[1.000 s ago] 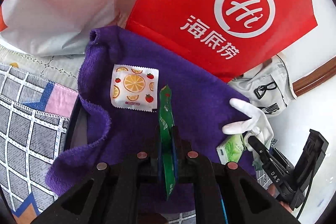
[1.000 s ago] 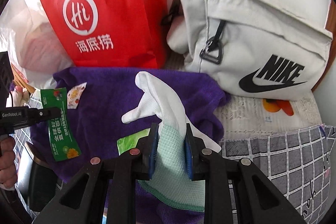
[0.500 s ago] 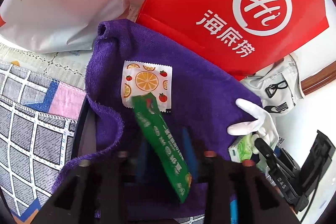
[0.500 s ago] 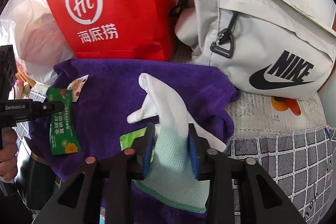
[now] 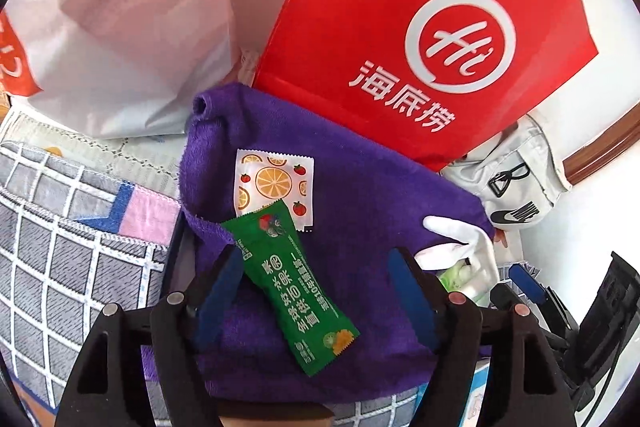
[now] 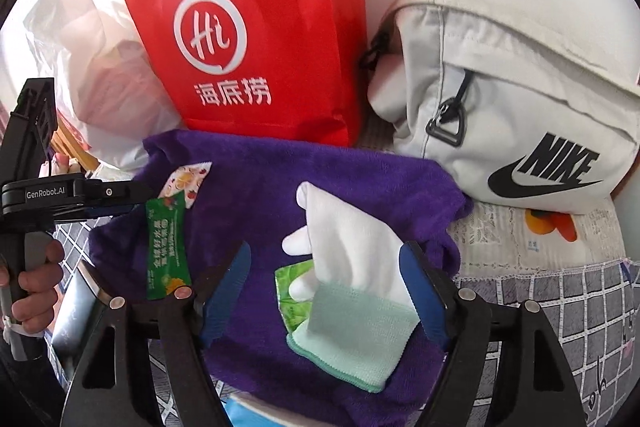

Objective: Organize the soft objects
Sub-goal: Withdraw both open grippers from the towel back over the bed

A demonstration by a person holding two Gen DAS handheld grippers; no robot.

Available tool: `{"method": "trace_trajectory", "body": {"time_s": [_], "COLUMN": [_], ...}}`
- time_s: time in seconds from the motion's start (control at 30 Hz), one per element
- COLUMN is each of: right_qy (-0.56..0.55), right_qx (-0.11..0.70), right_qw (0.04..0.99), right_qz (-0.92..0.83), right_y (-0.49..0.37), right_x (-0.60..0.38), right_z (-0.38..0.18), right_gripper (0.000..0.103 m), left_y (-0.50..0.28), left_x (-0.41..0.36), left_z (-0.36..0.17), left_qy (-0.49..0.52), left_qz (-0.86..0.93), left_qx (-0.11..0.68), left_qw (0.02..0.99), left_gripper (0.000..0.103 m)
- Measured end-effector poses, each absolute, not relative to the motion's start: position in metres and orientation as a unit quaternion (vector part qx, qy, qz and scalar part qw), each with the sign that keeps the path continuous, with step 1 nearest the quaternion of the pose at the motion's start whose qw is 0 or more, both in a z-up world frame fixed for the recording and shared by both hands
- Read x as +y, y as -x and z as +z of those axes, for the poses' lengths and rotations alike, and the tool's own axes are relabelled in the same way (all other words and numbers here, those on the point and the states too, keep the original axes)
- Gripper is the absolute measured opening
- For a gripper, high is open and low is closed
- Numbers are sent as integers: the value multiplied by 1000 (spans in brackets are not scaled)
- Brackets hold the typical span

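A purple towel [image 5: 360,227] lies spread in front of me. On it rest an orange-print sachet [image 5: 274,183] and a green sachet [image 5: 292,287]. The green sachet lies flat between the fingers of my left gripper [image 5: 316,259], whose jaws are opening and do not touch it. A white glove [image 6: 344,239] with a mint cuff lies on the towel, partly over a light green packet [image 6: 292,291]. My right gripper [image 6: 326,251] stands around the glove, jaws opening, pads off it. The left gripper [image 6: 100,195] also shows at the left of the right wrist view.
A red paper bag [image 5: 420,47] and a white plastic bag [image 5: 120,27] stand behind the towel. A grey Nike bag [image 6: 500,107] sits at the back right. Checked cloth [image 5: 60,247] covers the surface. A person's hand [image 6: 32,287] holds the left gripper's handle.
Both grippers went from shut to open. The green sachet fell from upright in the left jaws to flat on the towel. The glove's cuff was let go and spread out.
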State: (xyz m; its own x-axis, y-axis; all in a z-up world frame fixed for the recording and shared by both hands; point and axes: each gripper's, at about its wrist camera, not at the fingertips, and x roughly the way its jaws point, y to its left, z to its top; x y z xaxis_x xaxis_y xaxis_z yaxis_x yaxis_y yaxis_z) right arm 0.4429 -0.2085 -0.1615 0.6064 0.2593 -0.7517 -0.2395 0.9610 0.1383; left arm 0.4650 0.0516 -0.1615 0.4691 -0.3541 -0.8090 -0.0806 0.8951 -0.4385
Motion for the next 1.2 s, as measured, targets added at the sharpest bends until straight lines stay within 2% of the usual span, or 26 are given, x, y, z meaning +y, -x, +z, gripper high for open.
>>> {"method": "trace_trajectory", "body": {"time_s": [0.27, 0.57, 0.83, 1.13, 1.17, 1.2], "right_qy": [-7, -49, -33, -30, -27, -23], "right_qx": [376, 401, 417, 435, 435, 436], "right_qw": [919, 904, 897, 883, 883, 884], "right_qz": [122, 137, 145, 173, 172, 171], "right_y": [-403, -335, -262, -196, -189, -185], "right_x": [-210, -217, -202, -183, -180, -178], "right_z": [-123, -115, -120, -150, -156, -161], "right_gripper": [76, 76, 76, 76, 75, 69], "left_y": [-425, -356, -294, -223, -216, -208], "left_x": [56, 64, 73, 95, 99, 103], "left_z": [-120, -99, -104, -130, -134, -139], "left_qy": [199, 188, 189, 201, 205, 211], "left_qz": [-68, -62, -57, -42, -40, -37], "left_qx": [465, 454, 460, 463, 463, 465], "left_qw": [860, 869, 866, 862, 861, 859], "left_gripper": [74, 74, 74, 74, 74, 74]}}
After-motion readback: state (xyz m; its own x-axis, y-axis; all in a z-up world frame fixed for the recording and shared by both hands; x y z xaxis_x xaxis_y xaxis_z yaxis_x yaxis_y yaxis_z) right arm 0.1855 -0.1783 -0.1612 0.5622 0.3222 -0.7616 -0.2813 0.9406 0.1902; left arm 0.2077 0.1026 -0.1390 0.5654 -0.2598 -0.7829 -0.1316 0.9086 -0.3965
